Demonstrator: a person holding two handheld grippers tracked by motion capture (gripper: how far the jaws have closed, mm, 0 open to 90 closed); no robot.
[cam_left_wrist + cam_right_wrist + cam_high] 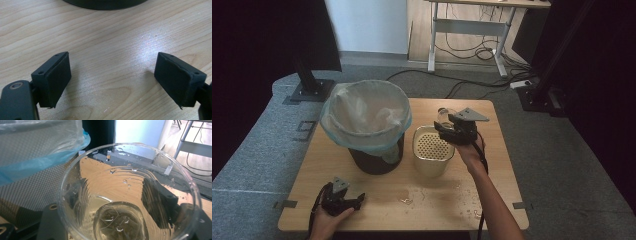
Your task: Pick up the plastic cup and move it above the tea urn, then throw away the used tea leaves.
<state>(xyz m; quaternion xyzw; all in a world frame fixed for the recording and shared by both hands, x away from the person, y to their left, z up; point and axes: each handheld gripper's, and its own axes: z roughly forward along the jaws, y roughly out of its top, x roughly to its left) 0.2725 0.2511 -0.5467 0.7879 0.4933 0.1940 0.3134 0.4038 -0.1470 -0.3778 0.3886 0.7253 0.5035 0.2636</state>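
**Wet cup held over the strainer, bin waiting alongside**

A pale wooden table [422, 210] stands on grey carpet, with a desk frame and loose cables in the room behind it. At the near edge, the left gripper [358, 201] rests low on the wood, jaws spread wide with nothing between them; its own view shows bare grain and the dark foot of the bin at the top. Just past it, a scatter of water drops [464, 197] glistens on the tabletop.

Move up the table and the action is on the right. The right gripper [447, 131] is clamped on a clear plastic cup [130, 195], held just above the far rim of the cream container with the perforated strainer insert [433, 150]. The right gripper view looks straight into the cup's mouth: droplets cling to the walls and little, if anything, seems left inside.

To the left stands the black mesh waste bin [377, 160], its pale liner bag [364, 117] folded over the rim.

The judgement: the draining step looks about finished. The next move likely calls for carrying the cup left, clearing the bag's rim, and opening the jaws over the liner so it drops cleanly in.
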